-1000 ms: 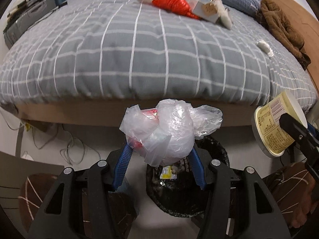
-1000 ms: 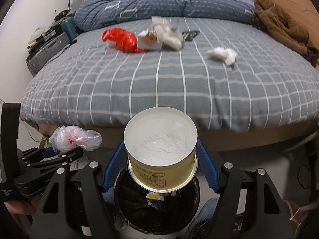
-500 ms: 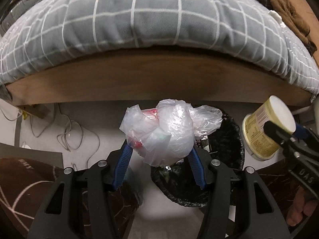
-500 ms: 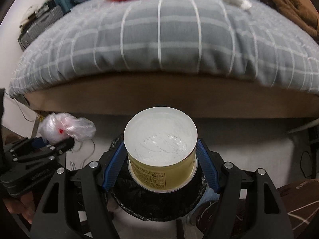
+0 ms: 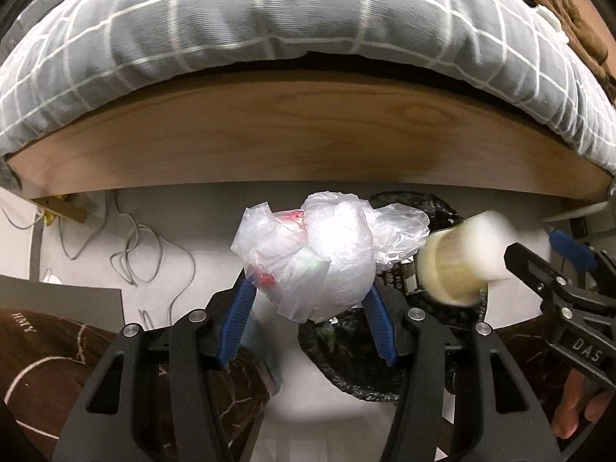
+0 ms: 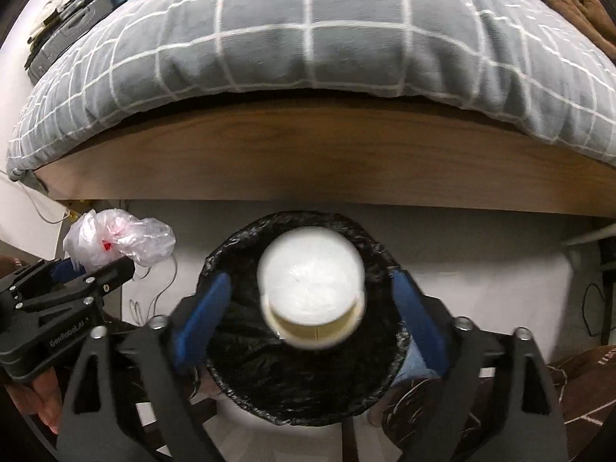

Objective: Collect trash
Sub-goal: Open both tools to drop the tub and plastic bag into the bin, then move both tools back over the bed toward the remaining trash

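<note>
My left gripper (image 5: 310,308) holds a crumpled clear plastic bag (image 5: 319,258), its blue-padded fingers (image 5: 236,317) pressed against the bundle's two sides; a patch of red shows through the plastic. My right gripper (image 6: 308,304) stands wide, both blue pads (image 6: 202,313) well apart from the yellow tub (image 6: 312,292), which hangs blurred between them with a clear gap on each side, its white end facing me. Directly beyond my right jaws sits the bin lined with a black bag (image 6: 300,385), its round mouth open under the tub. From my left wrist view the same bin (image 5: 346,362) lies just behind and to the right of the bag I hold, and the tub (image 5: 462,261) appears there as a blurred cream shape just right of the bag, over the bin's rim, with my right gripper (image 5: 546,265) beyond it at the frame's edge. From my right wrist view the bag (image 6: 115,238) sits at the tip of my left gripper (image 6: 96,265), off to the left of the bin. Ahead of both jaws runs the wooden bed frame (image 5: 308,138), topped by a grey checked duvet (image 6: 308,30). Loose cables (image 5: 134,246) lie on the pale floor to the left of my left jaws.
</note>
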Available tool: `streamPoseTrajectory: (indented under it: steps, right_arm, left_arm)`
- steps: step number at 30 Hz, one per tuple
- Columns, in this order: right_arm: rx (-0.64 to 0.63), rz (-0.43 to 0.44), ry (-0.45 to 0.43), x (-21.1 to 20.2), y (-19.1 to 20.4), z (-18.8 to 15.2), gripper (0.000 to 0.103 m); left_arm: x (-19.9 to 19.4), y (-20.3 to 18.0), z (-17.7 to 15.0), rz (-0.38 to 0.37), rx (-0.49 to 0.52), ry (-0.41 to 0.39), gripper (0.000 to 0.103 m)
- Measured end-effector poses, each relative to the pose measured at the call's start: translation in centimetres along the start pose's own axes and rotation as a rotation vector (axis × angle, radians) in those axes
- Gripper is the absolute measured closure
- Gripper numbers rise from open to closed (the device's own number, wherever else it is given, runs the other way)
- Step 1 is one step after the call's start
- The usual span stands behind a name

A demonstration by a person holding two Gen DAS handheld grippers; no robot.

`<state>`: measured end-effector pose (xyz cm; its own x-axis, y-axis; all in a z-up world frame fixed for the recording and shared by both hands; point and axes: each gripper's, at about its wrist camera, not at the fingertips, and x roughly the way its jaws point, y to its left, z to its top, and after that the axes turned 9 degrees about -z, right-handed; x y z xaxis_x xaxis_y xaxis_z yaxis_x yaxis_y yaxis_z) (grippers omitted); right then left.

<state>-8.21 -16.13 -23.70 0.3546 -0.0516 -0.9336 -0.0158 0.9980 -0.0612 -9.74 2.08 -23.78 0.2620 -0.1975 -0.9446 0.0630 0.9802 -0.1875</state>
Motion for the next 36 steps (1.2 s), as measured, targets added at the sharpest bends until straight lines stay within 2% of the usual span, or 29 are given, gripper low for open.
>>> streamPoseTrajectory:
  steps: [4, 10, 17, 25, 26, 30, 33, 36]
  right_arm:
    - [0.009, -0.056, -0.015, -0.3, -1.9, -0.2, 0.009]
    - [0.049, -0.126, -0.014, -0.7, -6.5, -1.0, 0.008]
    - [0.119, -0.178, -0.003, -1.1, -10.3, -2.5, 0.008]
    - [0.191, -0.207, 0.006, -1.5, -12.9, -3.7, 0.008]
    - [0.191, -0.209, 0.007, -1.5, -13.0, -3.7, 0.008]
    - [0.195, -0.203, 0.005, -1.5, -12.9, -3.6, 0.008]
    - [0.18, -0.204, 0.005, -1.6, -12.5, -3.4, 0.008]
    - [0.181, -0.196, 0.001, -2.3, -12.5, -3.1, 0.008]
  left_arm:
    - [0.9, -2.0, 0.2, -0.027, 0.024, 0.022, 0.049]
    - [2.1, -5.6, 0.4, -0.066, 0.065, 0.053, 0.049]
    - [3.0, -9.3, 0.3, -0.079, 0.111, 0.068, 0.049]
    - [3.8, -12.1, -0.6, -0.087, 0.178, 0.088, 0.048]
    - [3.7, -12.2, -0.6, -0.081, 0.182, 0.082, 0.046]
    - [3.3, -12.1, -0.4, -0.036, 0.184, 0.049, 0.021]
    - [3.1, -11.6, -0.1, -0.036, 0.161, 0.046, 0.016]
    - [2.1, -10.8, 0.3, -0.015, 0.141, 0.009, 0.009]
